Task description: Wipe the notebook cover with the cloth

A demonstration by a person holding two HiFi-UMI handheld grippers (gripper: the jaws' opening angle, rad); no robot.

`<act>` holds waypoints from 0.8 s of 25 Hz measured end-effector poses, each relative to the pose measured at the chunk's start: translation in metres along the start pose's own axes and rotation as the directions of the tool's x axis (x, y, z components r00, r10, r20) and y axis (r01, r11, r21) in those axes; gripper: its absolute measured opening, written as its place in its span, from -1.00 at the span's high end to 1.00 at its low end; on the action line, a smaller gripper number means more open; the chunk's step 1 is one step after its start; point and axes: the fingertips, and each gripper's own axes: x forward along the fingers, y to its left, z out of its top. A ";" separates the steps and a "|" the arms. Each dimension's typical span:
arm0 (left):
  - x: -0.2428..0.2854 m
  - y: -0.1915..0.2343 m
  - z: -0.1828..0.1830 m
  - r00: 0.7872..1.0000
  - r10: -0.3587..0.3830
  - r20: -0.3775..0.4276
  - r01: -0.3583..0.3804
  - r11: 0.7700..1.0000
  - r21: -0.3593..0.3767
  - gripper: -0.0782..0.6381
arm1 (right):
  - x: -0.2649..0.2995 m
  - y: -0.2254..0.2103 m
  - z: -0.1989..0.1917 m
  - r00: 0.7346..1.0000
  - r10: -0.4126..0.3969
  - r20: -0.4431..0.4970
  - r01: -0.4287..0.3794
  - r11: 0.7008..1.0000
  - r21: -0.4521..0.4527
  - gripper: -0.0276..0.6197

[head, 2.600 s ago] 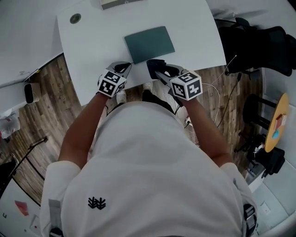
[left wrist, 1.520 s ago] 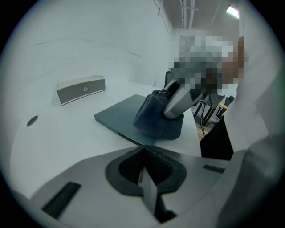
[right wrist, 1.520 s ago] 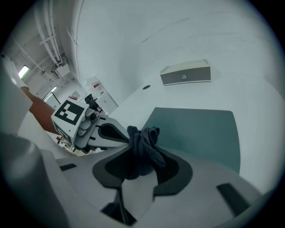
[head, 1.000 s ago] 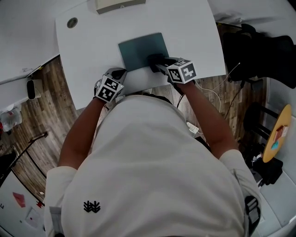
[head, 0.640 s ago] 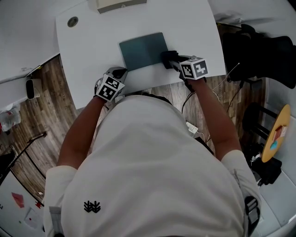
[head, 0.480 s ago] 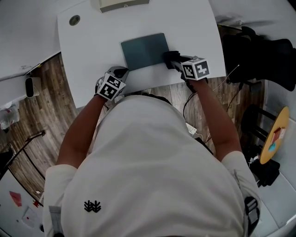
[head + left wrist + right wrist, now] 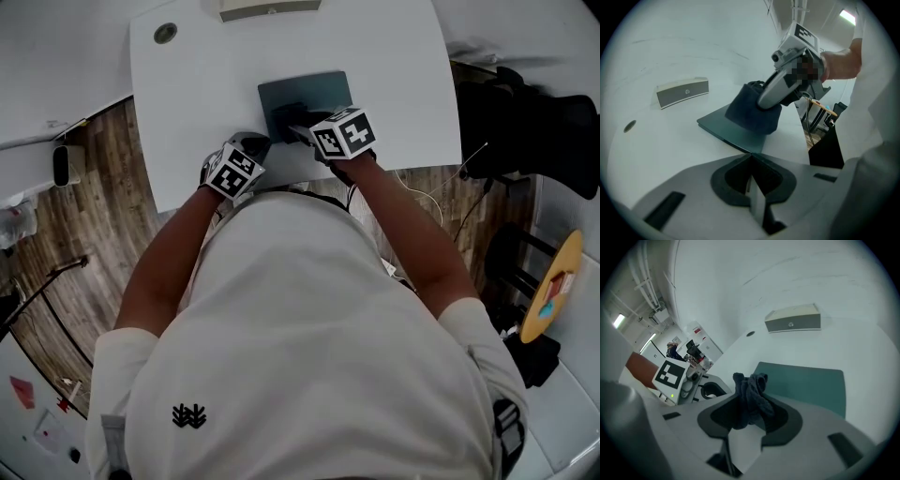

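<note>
Head view: right gripper has slid from the right edge of the notebook to its near-left part, cloth on the cover; the notebook lies on the bench.
Left gripper view: left gripper fingers pressed together, empty.
Right gripper view: fingers pinching the cloth.

Closed teal notebook lying flat, dark blue cloth bunched up on its cover
</note>
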 end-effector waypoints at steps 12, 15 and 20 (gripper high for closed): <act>0.000 0.000 0.000 1.000 -0.007 0.000 0.007 1.000 0.005 0.76 | 0.017 -0.007 -0.001 1.000 0.019 0.010 -0.020 0.994 0.111 0.50; -0.001 0.001 -0.002 1.000 -0.011 -0.001 0.011 1.000 0.008 0.76 | 0.010 -0.017 -0.004 1.000 0.002 0.019 -0.005 0.991 0.135 0.50; -0.003 0.001 -0.002 1.000 -0.012 -0.002 0.012 1.000 0.016 0.76 | -0.007 -0.039 -0.009 0.999 -0.031 0.025 0.027 0.986 0.164 0.50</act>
